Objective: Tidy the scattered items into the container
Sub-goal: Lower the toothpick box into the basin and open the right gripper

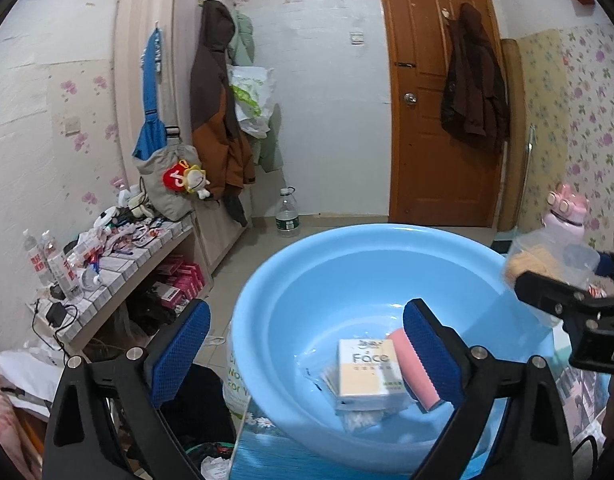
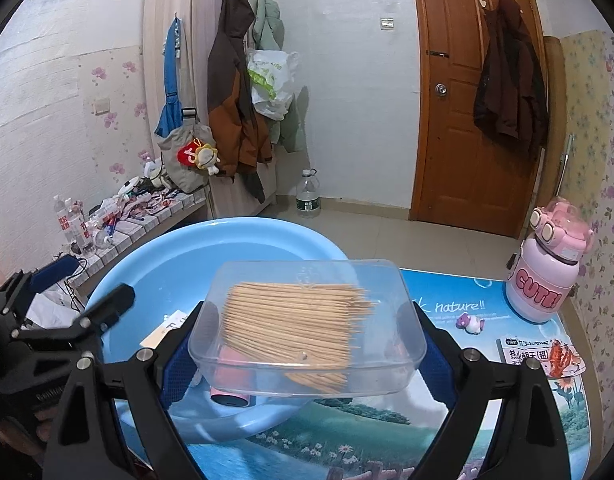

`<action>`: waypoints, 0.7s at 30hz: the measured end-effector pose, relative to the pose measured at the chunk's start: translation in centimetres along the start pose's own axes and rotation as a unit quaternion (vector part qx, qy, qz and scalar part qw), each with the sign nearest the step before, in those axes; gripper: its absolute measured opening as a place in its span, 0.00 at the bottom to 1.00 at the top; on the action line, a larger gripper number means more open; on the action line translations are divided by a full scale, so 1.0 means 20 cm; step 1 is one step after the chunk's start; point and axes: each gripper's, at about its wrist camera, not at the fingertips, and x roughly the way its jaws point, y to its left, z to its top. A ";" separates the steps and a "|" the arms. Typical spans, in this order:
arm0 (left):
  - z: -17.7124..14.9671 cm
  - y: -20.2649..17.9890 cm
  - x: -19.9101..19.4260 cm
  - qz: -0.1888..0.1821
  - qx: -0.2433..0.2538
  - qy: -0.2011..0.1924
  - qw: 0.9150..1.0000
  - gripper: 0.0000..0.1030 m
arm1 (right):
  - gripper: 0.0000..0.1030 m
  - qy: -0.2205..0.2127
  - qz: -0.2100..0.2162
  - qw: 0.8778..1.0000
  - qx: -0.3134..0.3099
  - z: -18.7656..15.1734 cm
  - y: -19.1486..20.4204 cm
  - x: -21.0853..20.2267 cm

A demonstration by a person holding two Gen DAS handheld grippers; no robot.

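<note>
1. the right gripper was clenched on a clear plastic box of wooden toothpicks, rectangular with rounded corners, held over the near rim of the basin.
2. the left gripper stood released, its blue textured pads wide apart with nothing between them.
3. the round, smooth light-blue plastic basin sat at the table's left edge; inside lay a cardboard "face" box, a pink oblong item and a cotton-swab packet.
4. on the glossy landscape-print table, near its right edge, stood a pink bottle, with a small figurine and a snack packet near it.
</note>
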 end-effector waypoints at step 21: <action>0.00 0.22 0.07 0.000 -0.097 0.040 0.994 0.98 | 0.90 0.078 0.052 0.993 -0.066 0.00 0.22 0.23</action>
